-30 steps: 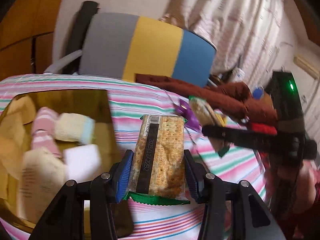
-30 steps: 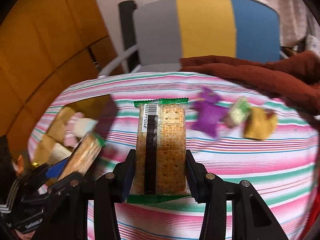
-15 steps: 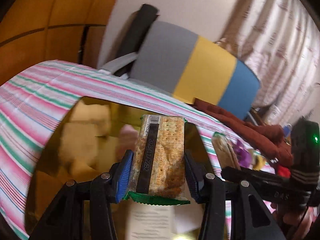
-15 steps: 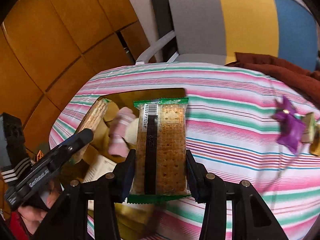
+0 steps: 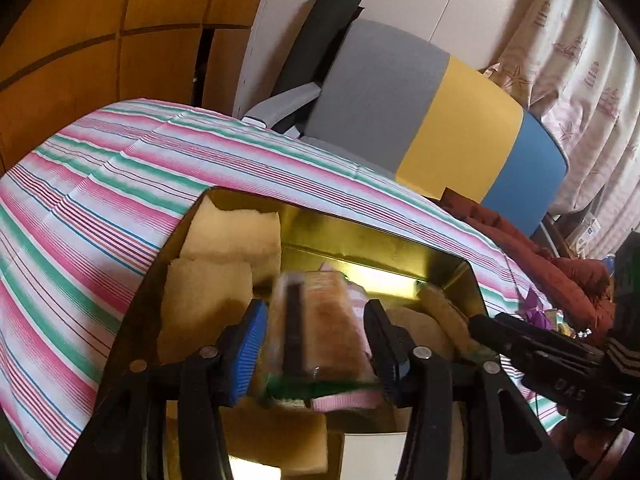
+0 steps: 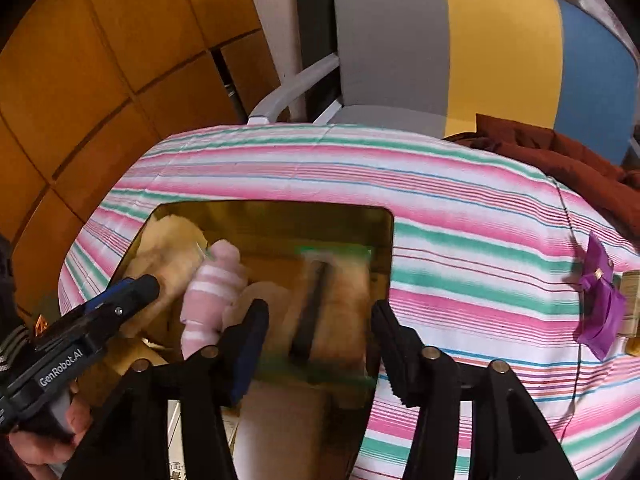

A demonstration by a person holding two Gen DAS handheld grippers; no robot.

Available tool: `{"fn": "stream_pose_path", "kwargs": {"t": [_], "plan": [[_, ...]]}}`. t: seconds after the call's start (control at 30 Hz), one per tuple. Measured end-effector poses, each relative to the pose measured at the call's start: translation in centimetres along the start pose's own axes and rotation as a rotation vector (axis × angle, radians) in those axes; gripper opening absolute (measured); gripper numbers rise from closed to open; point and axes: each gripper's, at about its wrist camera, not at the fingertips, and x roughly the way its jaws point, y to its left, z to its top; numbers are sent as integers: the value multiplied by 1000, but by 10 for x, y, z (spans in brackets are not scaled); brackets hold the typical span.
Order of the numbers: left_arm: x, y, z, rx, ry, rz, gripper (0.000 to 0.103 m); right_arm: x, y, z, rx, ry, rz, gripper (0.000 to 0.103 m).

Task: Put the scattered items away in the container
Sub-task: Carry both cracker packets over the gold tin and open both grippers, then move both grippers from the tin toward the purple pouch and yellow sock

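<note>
Both grippers' fingers opening, cracker packs dropping blurred over gold tin (crowded already); risk bouncing onto desk

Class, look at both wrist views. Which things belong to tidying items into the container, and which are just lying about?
Part of the job:
- gold container
- cracker packet
- second cracker packet
- purple wrapper, not yet tidied
- pink striped roll, already inside

Just lying about:
- chair
- dark red cloth
- striped tablecloth
</note>
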Motion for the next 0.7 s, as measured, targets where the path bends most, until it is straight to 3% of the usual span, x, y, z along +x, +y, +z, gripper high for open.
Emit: {"fn": "stream_pose_path", "kwargs": {"t": [0.13,0.27,0.7], "plan": [[-10,2,-5,-22,-23,-15,58,-17,2,-6,-17,-40,-11,63],[-20,2,-12,-47,-33,-9,58,-32,3,-14,-21,-72,5,63],[-51,-30,-44,-1,-37,-63,58,-74,-17,-48,41,-104,56,67]]}}
